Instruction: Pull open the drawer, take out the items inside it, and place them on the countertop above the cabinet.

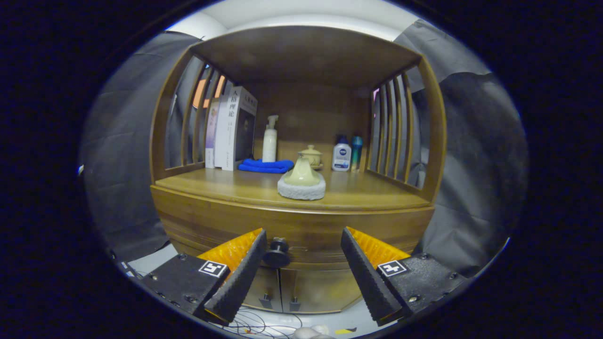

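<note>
The hand-held gripper [301, 240] gaped apart; the drawer knob [277, 253] (lower centre, hugging the left finger) risked being missed on closing.

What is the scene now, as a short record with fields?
gripper: open, fingers spread, holding nothing
knob: black, on the drawer front, between the fingers, close to the left finger
drawer: shut
countertop: holds books, a blue cloth, a pump bottle, a pale lidded pot, two small bottles, a cream piece on a white pad
cabinet doors: two, shut, below the drawer
task stage: drawer not yet pulled
</note>
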Demonstrator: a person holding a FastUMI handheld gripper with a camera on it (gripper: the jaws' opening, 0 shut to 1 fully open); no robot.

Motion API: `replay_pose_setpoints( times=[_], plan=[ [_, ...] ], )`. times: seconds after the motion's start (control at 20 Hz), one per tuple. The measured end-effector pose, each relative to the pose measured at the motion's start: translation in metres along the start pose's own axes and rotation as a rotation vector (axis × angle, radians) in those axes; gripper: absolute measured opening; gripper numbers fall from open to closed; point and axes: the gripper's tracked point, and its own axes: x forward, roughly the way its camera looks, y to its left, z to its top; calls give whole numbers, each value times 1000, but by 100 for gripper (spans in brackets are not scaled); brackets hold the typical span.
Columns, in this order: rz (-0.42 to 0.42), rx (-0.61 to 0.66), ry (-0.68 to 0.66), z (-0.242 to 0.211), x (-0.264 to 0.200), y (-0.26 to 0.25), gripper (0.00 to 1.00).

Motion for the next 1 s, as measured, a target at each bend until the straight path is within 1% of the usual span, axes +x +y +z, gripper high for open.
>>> replay_pose_setpoints(
  times=[0.1,0.3,0.45,0.75,1.0],
  plan=[
    [12,0,-31,7,-28,-12,100],
    [-2,7,-78,6,-79,-39,100],
    [-16,62,-79,-1,-110,-53,100],
    [-64,77,-91,-7,-135,-81,100],
    [-59,70,-81,-12,-144,-83,100]
  ],
)
